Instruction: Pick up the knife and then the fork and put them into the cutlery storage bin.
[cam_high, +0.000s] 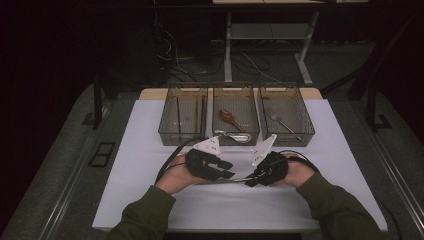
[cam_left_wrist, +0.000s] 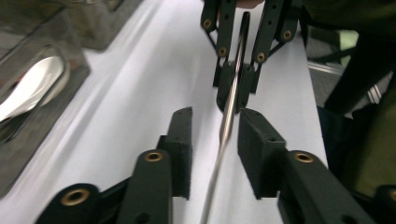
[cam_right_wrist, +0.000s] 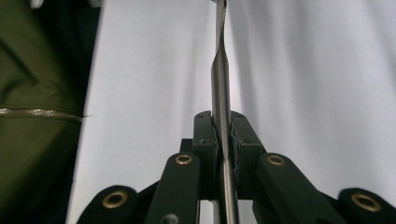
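Note:
A slim metal utensil (cam_right_wrist: 220, 70) runs lengthwise between the two grippers, low over the white mat (cam_high: 145, 170); its working end is hidden. My right gripper (cam_right_wrist: 222, 116) is shut on the handle, which the pads squeeze from both sides. In the left gripper view the same utensil (cam_left_wrist: 229, 112) passes between the jaws of my left gripper (cam_left_wrist: 215, 114), which stand apart with a gap on each side, so the pads do not press it. The right gripper (cam_left_wrist: 236, 93) faces them, clamped on the far end. From above, the left gripper (cam_high: 227, 170) and right gripper (cam_high: 251, 181) meet nose to nose at the mat's middle.
Three clear bins line the back of the mat. The left bin (cam_high: 182, 117) holds thin sticks. The middle bin (cam_high: 236, 95) holds a wooden spoon (cam_high: 230, 118) and a metal spoon (cam_left_wrist: 32, 86). A fork (cam_high: 281, 123) lies in the right bin (cam_high: 286, 95).

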